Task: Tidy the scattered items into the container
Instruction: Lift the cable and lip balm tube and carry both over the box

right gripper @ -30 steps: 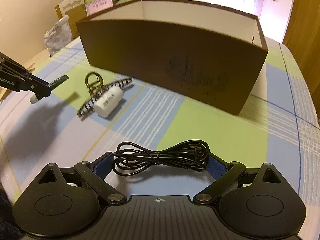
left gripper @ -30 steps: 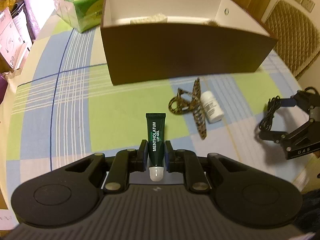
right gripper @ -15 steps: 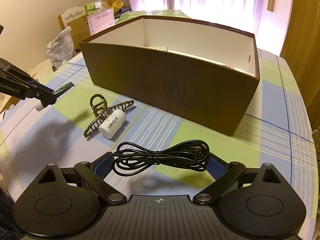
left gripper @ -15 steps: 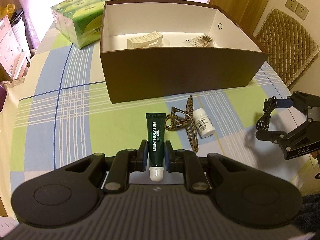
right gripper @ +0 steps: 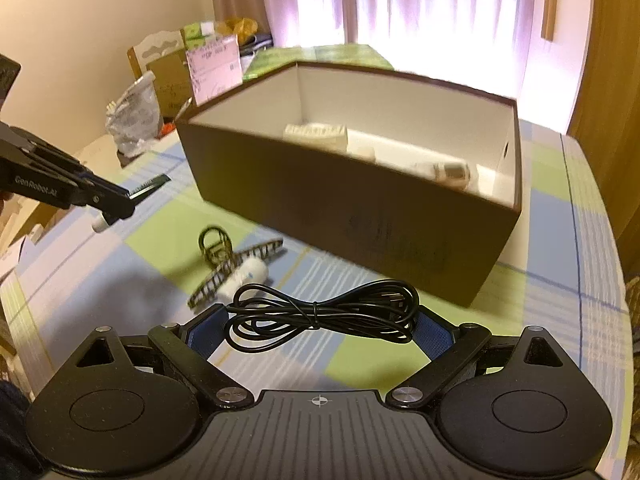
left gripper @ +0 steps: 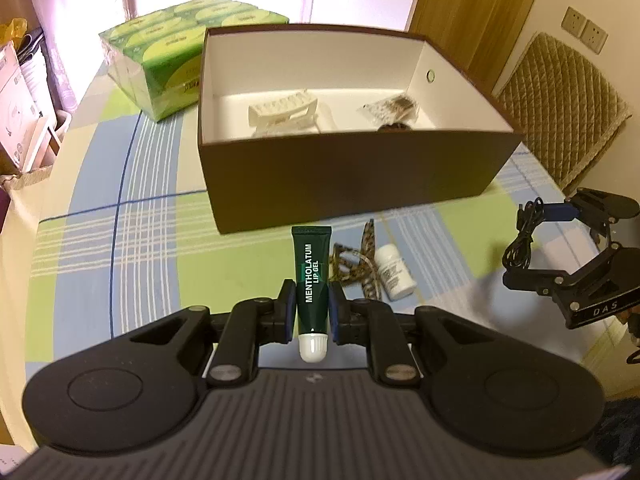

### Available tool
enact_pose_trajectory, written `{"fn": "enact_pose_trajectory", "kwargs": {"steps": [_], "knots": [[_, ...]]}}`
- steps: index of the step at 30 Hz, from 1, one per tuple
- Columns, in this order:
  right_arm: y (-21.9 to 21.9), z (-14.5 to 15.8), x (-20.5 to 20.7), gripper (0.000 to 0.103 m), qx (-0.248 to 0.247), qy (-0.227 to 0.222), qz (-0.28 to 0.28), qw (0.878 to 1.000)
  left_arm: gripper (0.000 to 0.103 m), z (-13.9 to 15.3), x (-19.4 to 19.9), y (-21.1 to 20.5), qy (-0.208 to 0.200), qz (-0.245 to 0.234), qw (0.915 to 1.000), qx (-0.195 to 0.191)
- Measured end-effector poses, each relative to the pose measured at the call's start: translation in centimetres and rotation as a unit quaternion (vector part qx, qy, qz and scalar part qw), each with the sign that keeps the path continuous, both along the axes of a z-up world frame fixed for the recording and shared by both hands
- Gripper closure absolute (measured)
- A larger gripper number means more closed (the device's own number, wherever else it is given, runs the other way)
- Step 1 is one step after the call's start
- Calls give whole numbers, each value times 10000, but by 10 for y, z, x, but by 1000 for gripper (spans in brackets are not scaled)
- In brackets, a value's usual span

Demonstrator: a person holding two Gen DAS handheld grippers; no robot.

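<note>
My left gripper (left gripper: 311, 300) is shut on a dark green lip gel tube (left gripper: 312, 268) and holds it above the table, short of the brown box (left gripper: 352, 176). My right gripper (right gripper: 320, 322) is shut on a coiled black cable (right gripper: 320, 314), raised in front of the box (right gripper: 360, 216). A leopard hair clip (left gripper: 362, 268) and a small white bottle (left gripper: 394, 274) lie on the cloth before the box. Inside the box lie a white hair clip (left gripper: 284, 114) and a clear packet (left gripper: 388, 106). The right gripper with the cable (left gripper: 524, 236) also shows in the left wrist view.
A green tissue pack (left gripper: 168, 52) stands left of the box. A quilted chair (left gripper: 560, 108) is at the right of the table. Cardboard boxes and a plastic bag (right gripper: 132, 116) sit beyond the table's left side. The left gripper (right gripper: 108, 196) reaches in from the left in the right wrist view.
Both grippers have risen with their loads, so the inside of the box now shows. The tube and cable stay gripped. The hair clip and bottle have not moved.
</note>
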State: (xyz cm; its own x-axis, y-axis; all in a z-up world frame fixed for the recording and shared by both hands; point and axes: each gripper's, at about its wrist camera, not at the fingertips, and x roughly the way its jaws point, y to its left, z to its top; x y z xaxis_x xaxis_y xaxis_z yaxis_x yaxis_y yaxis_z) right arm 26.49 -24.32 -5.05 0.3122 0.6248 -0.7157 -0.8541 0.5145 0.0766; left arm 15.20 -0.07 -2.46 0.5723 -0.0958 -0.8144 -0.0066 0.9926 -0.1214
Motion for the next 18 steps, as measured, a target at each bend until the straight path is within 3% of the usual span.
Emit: {"fn": "enact_pose_trajectory", "kwargs": {"steps": [18], "knots": [[23, 71, 55, 5, 853, -507, -24, 9951, 90, 51, 51, 0, -805, -264, 9964, 73]]}}
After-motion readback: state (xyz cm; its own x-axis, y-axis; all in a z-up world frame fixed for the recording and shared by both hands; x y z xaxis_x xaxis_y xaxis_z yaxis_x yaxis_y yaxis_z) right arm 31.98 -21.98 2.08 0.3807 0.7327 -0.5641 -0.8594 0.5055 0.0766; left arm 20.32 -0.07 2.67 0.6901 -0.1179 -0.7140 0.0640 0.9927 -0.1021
